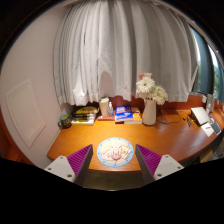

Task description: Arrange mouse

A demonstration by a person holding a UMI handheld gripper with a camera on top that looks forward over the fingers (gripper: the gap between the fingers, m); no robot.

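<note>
Gripper [115, 163] hovers above the desk [170, 145], fingers spread wide and empty. No mouse that I can make out (maybe it's behind the patterned pad [115, 152] between the fingers). Best bet: scan towards the laptop [204, 120] before descending.

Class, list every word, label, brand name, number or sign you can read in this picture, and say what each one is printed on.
No text can be read here.
The round mat just ahead of the open gripper shows a pattern, no legible words.
The books and blue box by the vase of white flowers may carry print, but it is too small to read.
</note>
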